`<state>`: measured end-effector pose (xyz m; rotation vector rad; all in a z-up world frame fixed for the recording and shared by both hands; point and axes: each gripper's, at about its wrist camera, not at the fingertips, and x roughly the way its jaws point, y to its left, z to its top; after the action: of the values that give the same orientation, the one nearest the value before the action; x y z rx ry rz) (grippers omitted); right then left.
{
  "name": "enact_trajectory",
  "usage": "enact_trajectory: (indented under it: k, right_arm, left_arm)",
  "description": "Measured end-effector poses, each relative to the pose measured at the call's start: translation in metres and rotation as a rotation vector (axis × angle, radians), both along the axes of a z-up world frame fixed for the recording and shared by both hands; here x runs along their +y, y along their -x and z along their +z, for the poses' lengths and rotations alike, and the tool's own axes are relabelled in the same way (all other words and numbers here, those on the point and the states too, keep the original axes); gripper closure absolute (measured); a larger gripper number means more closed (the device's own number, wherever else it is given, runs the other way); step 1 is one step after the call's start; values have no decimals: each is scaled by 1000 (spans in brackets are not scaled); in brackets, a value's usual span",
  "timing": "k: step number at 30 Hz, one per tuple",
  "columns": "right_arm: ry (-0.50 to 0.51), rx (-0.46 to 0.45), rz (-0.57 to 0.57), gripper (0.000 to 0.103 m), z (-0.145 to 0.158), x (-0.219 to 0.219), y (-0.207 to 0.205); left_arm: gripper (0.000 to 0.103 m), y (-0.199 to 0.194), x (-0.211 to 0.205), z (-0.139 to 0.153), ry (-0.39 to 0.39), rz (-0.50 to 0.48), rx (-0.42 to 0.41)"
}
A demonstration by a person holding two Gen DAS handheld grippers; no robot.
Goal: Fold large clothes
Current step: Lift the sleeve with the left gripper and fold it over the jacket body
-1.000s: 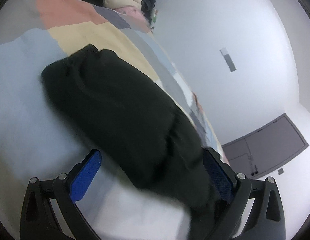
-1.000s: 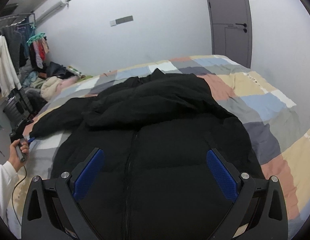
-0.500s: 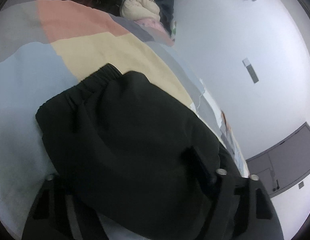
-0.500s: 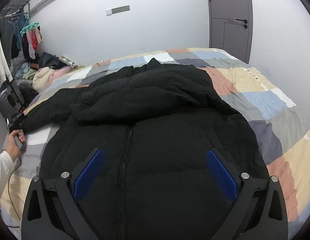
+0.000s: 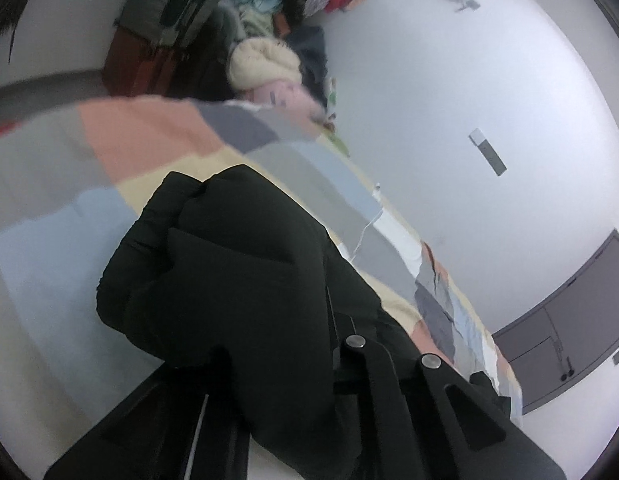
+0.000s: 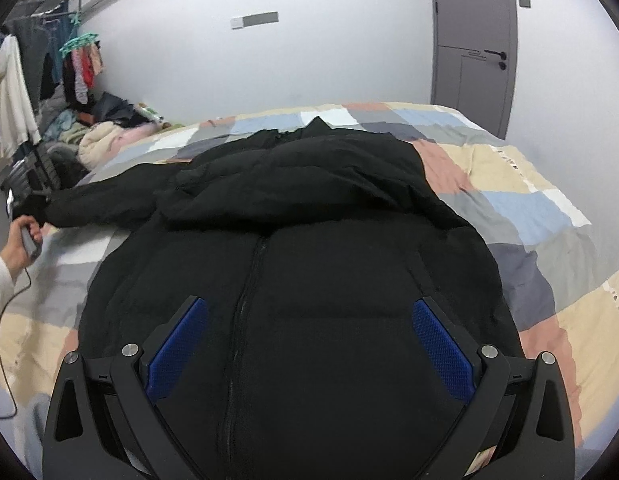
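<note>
Progress check: you are at the start of the fold, not past it. The black puffer jacket (image 6: 293,248) lies front up on the patchwork bedspread (image 6: 529,216), zip closed down the middle, collar toward the far wall, hem nearest your right gripper (image 6: 305,348). One sleeve (image 6: 105,200) is stretched out flat toward the left edge of the bed, and your left hand (image 6: 21,236) sits right at its cuff end. In the left wrist view your left gripper (image 5: 277,360) has just been closing and now has its jaws clamped on the sleeve cuff (image 5: 213,264); the fabric bulges over and around the fingers, so the pads themselves are hidden, but the cloth is plainly pinched between them and looks raised off the bedspread. Your right gripper hovers above the lower front of the jacket with its blue pads (image 6: 177,348) spread wide, nothing between them, not touching the fabric as far as can be told. The other sleeve seems to lie across the chest already, judging by the thick band of fabric under the collar, though this cannot be confirmed. Done: jacket laid out, first sleeve gripped. Left, by my reading: bring this sleeve across the body, then fold the body itself. Clothes pile (image 6: 97,140) beside the bed is not involved.
</note>
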<state>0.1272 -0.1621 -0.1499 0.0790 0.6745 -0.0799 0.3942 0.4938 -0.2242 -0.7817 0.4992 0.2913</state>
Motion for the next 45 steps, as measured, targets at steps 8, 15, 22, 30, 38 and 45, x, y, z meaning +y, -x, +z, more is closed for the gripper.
enact_trajectory:
  k: [8, 15, 22, 30, 38, 45]
  right_arm:
    - [2, -60, 11, 0, 12, -14, 21]
    - [-2, -103, 22, 0, 21, -27, 37]
    - [-6, -137, 49, 0, 31, -40, 44]
    - [-34, -160, 74, 0, 33, -63, 54]
    - [-5, -182, 90, 0, 34, -71, 62]
    - [-52, -180, 72, 0, 29, -84, 65]
  left_arm:
    - [96, 23, -51, 89, -188, -57, 11]
    - [97, 33, -116, 151, -327, -154, 23]
    - [97, 36, -186, 208, -398, -227, -25]
    - [97, 39, -288, 254, -491, -350, -59]
    - [97, 34, -396, 274, -580, -469, -88]
    - [96, 24, -486, 272, -617, -555, -121]
